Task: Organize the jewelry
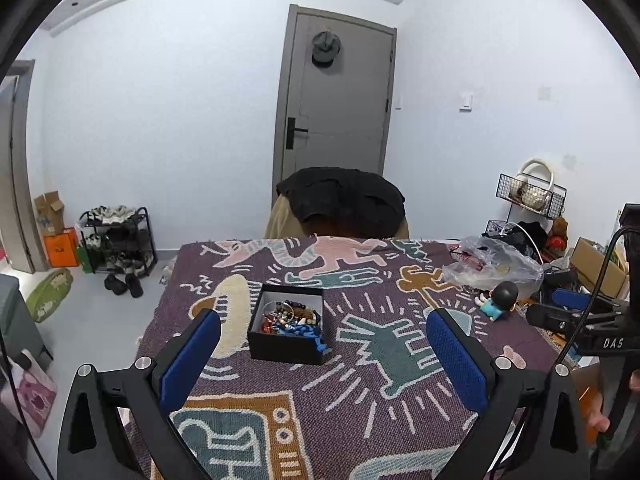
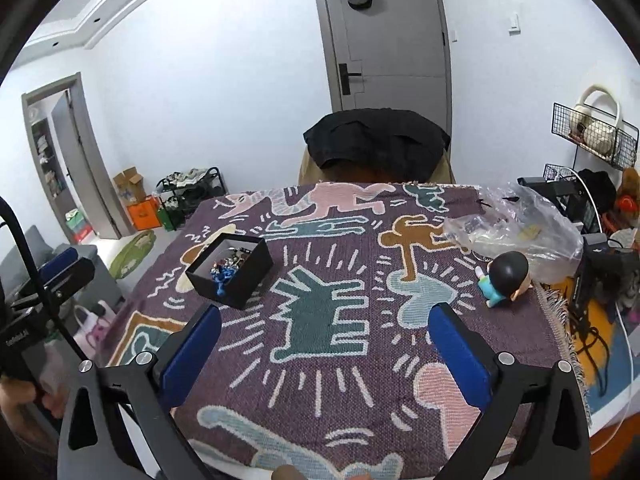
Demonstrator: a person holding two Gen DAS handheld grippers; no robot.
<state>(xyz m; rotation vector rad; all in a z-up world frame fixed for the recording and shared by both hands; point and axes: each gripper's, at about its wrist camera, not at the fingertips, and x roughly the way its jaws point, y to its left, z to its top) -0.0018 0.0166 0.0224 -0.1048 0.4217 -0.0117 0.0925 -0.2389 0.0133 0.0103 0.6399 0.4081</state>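
I see both grippers hanging above the near edge of the patterned blanket (image 1: 360, 400) — left gripper (image 1: 323, 326) fingers spread wide, right gripper (image 2: 325, 322) likewise, neither holding anything. The black jewelry box (image 1: 286, 324), full of beads, sits toward the blanket's left side, a figurine (image 2: 505, 278) near its right edge.

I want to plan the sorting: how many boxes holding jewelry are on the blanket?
1. The black box sits on the patterned blanket, toward its left side, full of beads and bracelets. The clear plastic bag at far right may hide more.
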